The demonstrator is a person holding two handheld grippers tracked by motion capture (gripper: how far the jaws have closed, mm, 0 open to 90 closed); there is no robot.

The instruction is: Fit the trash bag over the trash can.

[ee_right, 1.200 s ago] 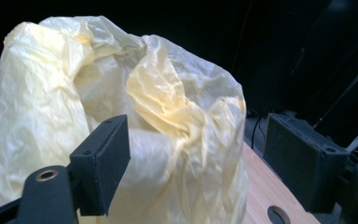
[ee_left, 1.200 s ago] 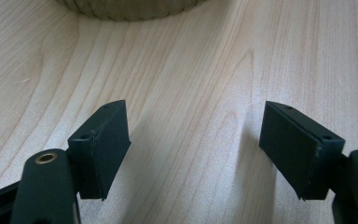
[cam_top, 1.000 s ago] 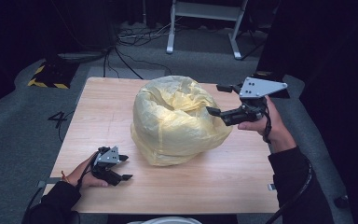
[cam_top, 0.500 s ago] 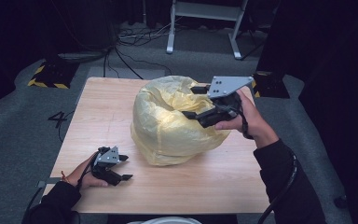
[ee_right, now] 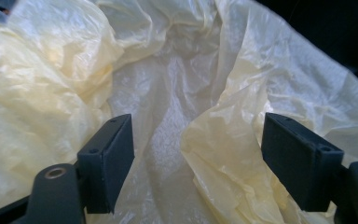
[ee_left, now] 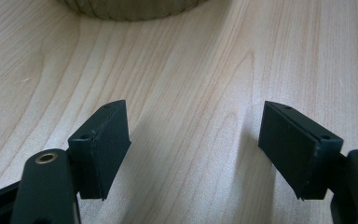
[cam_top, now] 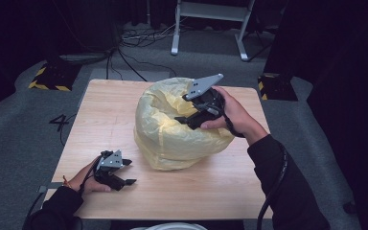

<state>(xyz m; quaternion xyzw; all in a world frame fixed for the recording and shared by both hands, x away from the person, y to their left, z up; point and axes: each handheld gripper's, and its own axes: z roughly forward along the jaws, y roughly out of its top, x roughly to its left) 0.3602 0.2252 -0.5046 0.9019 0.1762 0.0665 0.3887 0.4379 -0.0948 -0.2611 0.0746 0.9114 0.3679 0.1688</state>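
A crumpled pale yellow plastic bag (cam_top: pixel 172 132) stands in the middle of the wooden table (cam_top: pixel 105 103). My right gripper (cam_top: pixel 182 120) hangs over the bag's upper right part with its jaws pointing left into the folds. In the right gripper view it is open (ee_right: pixel 198 154), and a ridge of the bag's film (ee_right: pixel 214 140) rises between the wide-apart jaws. My left gripper (cam_top: pixel 127 173) rests low on the table near the front left corner. It is open (ee_left: pixel 193 149), with bare wood between its jaws and the bag's lower edge (ee_left: pixel 126 8) farther ahead.
Beyond the table's far edge lie cables (cam_top: pixel 134 45) on grey carpet and a white metal frame (cam_top: pixel 211 19). Black blocks with yellow-black tape stand at the far left (cam_top: pixel 52 76) and far right (cam_top: pixel 275 86). A "4" is marked on the floor (cam_top: pixel 60 122).
My right gripper has moved left from beside the bag's right edge to above the bag, its jaws now over the folds. The left gripper has stayed still.
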